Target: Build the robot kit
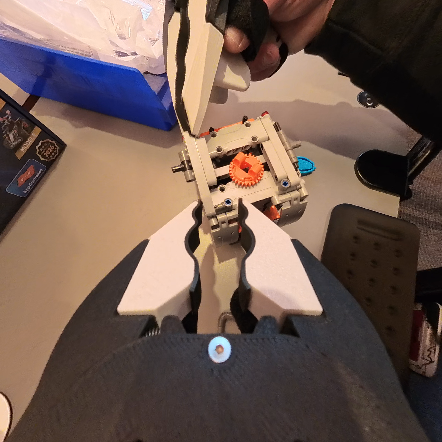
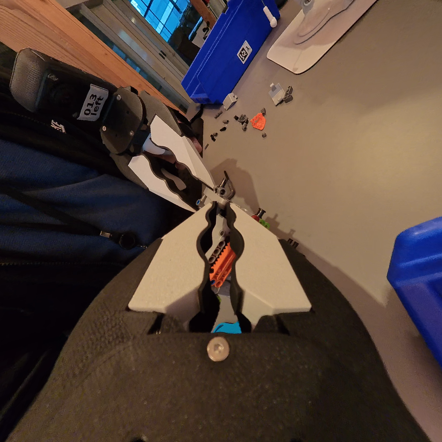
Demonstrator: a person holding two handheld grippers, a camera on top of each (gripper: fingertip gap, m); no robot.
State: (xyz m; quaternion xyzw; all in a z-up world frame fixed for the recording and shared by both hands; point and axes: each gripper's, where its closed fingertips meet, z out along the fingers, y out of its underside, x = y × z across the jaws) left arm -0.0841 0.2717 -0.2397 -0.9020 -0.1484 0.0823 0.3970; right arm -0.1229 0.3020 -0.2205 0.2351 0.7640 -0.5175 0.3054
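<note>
Gripping grey model (image 1: 241, 172): both grippers; underside hidden.

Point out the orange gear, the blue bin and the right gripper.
orange gear (image 1: 246, 171): left wrist view, on its hub.
blue bin (image 1: 95, 81): left wrist view, on its front wall.
right gripper (image 1: 189, 130): left wrist view, at its fingertips.

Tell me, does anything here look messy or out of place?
Only small things. Loose parts lie scattered over the table near a blue bin, and the grey and orange model sits tilted, gripped at opposite ends by both grippers. Nothing looks broken or spilled.
</note>
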